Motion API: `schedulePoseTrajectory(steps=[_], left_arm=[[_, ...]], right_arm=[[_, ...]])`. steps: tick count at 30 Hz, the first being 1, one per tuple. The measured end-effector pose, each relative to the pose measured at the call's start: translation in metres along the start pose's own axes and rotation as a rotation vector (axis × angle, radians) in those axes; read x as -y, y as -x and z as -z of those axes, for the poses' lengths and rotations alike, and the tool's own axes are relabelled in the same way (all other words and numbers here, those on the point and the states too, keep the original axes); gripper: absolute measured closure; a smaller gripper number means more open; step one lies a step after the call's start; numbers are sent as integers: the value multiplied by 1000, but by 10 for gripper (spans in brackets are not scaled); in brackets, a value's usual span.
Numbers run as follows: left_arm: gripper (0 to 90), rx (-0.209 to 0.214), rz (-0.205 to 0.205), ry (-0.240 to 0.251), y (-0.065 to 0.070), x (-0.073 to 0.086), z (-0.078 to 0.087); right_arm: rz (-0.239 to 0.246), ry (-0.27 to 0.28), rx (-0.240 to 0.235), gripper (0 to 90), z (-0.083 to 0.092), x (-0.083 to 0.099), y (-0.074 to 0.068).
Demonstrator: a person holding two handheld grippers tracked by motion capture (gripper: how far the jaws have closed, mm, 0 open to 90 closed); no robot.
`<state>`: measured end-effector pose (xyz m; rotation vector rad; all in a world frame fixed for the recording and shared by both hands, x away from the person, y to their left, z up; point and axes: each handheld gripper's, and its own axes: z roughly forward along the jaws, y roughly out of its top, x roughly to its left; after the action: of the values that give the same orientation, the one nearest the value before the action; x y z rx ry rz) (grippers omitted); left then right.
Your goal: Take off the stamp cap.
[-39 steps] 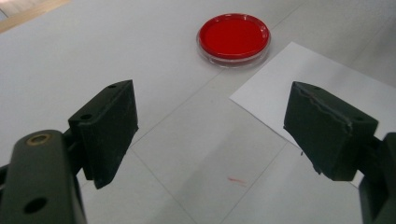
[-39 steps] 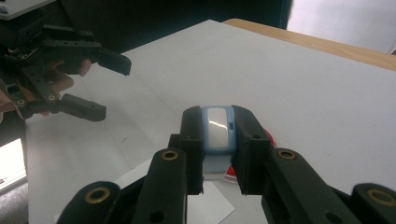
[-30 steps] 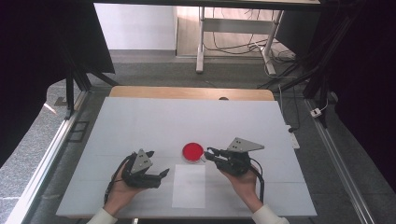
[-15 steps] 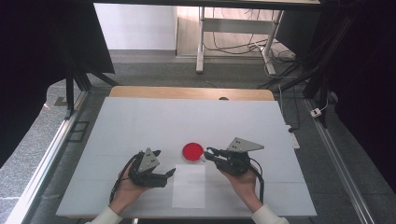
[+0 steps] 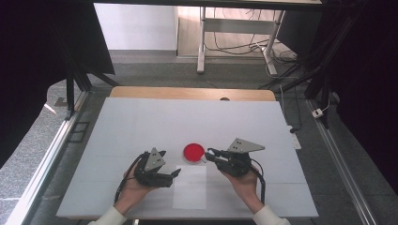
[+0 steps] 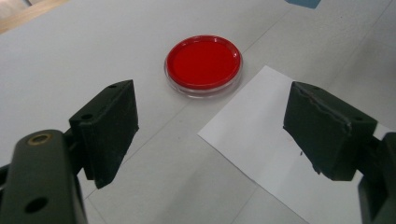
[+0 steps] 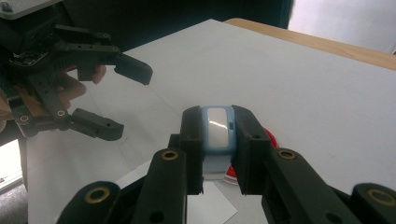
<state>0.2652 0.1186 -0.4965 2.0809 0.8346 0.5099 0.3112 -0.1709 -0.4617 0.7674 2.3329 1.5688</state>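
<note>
**Right gripper holds the blue piece at the red dish; left stands open nearby**

Landmark: red dish (image 5: pixel 194 152), round, shallow, clear rim, flat on the table.

- Held thing: small blue piece with a pale glossy face (image 7: pixel 217 128), clamped between the right gripper (image 5: pixel 210 153) jaws. What it is, can't tell. In the right gripper view its longer side runs along the jaws, with the dish rim peeking out right behind them.
- Key relation: right gripper tip sits just beside the dish's right edge and points at it. Touching or a hair apart, can't tell. Judgement: any placing move onto the dish is a short push toward the dish centre.
- Left gripper (image 6: pixel 210 126): jaws wide, nothing between them. It's on the dish's near-left side, aimed at it, a bit farther off than the right one.
- White paper sheet (image 5: pixel 190 186): flat, just on the person's side of the dish, long axis running toward the person, between the two hands.
- Surface: white tabletop (image 5: pixel 141 122), wooden strip along the far edge.
- Room: beyond that a grey floor, a desk frame and loose cables.
</note>
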Motion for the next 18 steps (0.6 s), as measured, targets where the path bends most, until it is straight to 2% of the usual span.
schedulePoseTrajectory(steps=[18], left_arm=[[182, 10, -16, -6, 8, -10, -12]], right_arm=[[-3, 2, 1, 752, 0, 0, 0]])
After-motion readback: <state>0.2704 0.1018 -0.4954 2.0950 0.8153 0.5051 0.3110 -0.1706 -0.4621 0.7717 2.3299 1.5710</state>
